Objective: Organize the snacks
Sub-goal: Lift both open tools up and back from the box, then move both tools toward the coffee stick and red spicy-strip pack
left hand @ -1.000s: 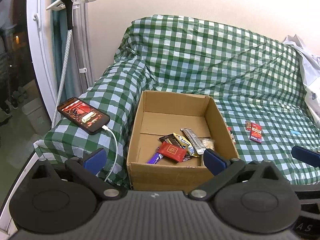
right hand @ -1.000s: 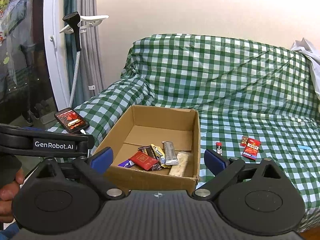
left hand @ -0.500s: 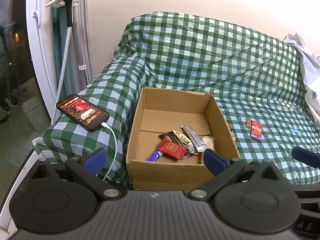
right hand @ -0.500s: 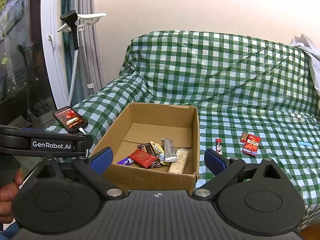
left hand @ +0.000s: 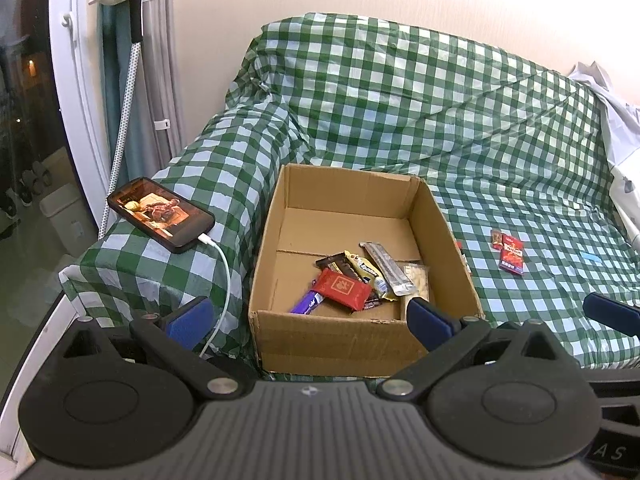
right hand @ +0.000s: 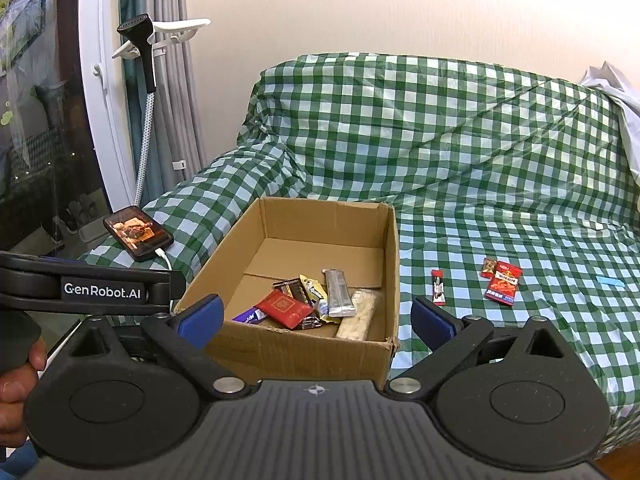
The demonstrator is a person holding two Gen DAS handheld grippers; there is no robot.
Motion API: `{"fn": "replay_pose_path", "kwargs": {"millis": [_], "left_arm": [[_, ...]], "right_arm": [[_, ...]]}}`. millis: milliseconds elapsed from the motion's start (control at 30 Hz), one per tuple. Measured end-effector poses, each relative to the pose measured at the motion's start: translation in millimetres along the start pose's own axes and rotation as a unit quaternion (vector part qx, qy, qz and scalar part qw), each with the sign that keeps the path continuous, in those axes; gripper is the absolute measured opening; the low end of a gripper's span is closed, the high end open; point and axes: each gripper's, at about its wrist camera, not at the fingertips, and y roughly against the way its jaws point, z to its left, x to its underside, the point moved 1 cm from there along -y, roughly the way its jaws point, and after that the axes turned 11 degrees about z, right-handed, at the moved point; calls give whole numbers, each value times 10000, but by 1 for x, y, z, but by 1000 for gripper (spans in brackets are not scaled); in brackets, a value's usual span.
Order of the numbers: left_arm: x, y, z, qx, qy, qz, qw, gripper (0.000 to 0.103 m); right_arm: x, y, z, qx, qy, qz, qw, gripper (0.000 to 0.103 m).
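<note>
An open cardboard box [left hand: 352, 216] [right hand: 390, 248] sits on the green checked sofa cover and holds several wrapped snacks, among them a red packet [left hand: 342, 288] [right hand: 284, 308]. Right of the box lie a red snack bag [left hand: 512, 254] [right hand: 503, 283], a small brown packet [right hand: 489, 267] and a thin red stick pack [right hand: 438, 286]. My left gripper [left hand: 308, 320] is open and empty, held in front of the box. My right gripper [right hand: 316, 318] is open and empty too, just before the box's near wall.
A phone [left hand: 160, 213] [right hand: 138, 233] with a lit screen lies on the sofa arm, on a white cable. A garment steamer stand [right hand: 146, 60] and curtains stand at the left. White cloth [left hand: 616, 128] lies at the sofa's right end. A hand [right hand: 16, 392] holds the left gripper.
Both cameras have drawn back and lifted slightly, so the box and sofa sit lower in view. Both grippers stay open; no snack has moved.
</note>
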Motion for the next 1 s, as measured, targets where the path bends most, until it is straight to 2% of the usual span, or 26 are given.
{"fn": "replay_pose_path", "kwargs": {"millis": [700, 1000], "left_arm": [[-2, -14, -6, -41, -83, 205, 9997, 103], [-13, -22, -24, -111, -358, 193, 9991, 103]], "right_arm": [[3, -11, -9, -64, -136, 200, 9997, 102], [3, -15, -27, -19, -432, 172, 9989, 102]]}}
